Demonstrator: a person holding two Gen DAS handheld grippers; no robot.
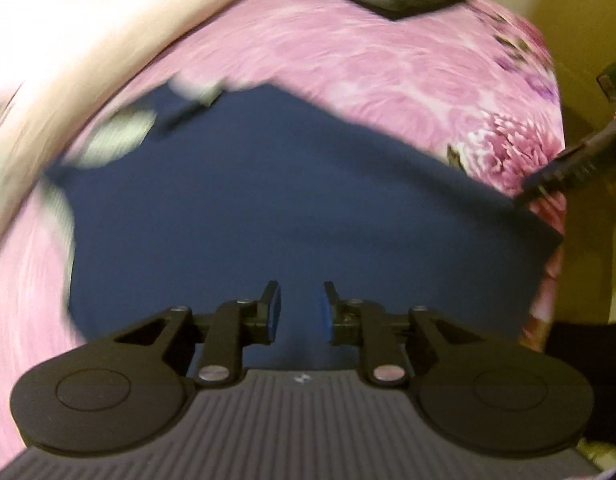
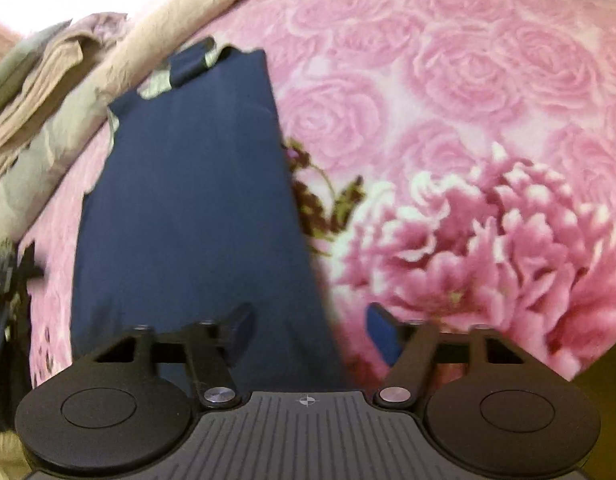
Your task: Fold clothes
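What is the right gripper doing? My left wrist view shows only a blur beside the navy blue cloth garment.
Observer: The right gripper is open, gripping nothing; its jaws straddle the navy blue cloth garment's long edge.
Operator: Any other clothes around?
Observer: A stack of folded beige and grey clothes lies beyond the garment's far end, beside the pink rose-patterned blanket.

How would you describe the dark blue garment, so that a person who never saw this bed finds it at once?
Start from the pink blanket printed with big roses that covers the bed. On it lies one navy garment, flat and folded into a long strip, with grey trim at its far end near the beige bedding. It is the only plain dark blue cloth on the flowered surface.
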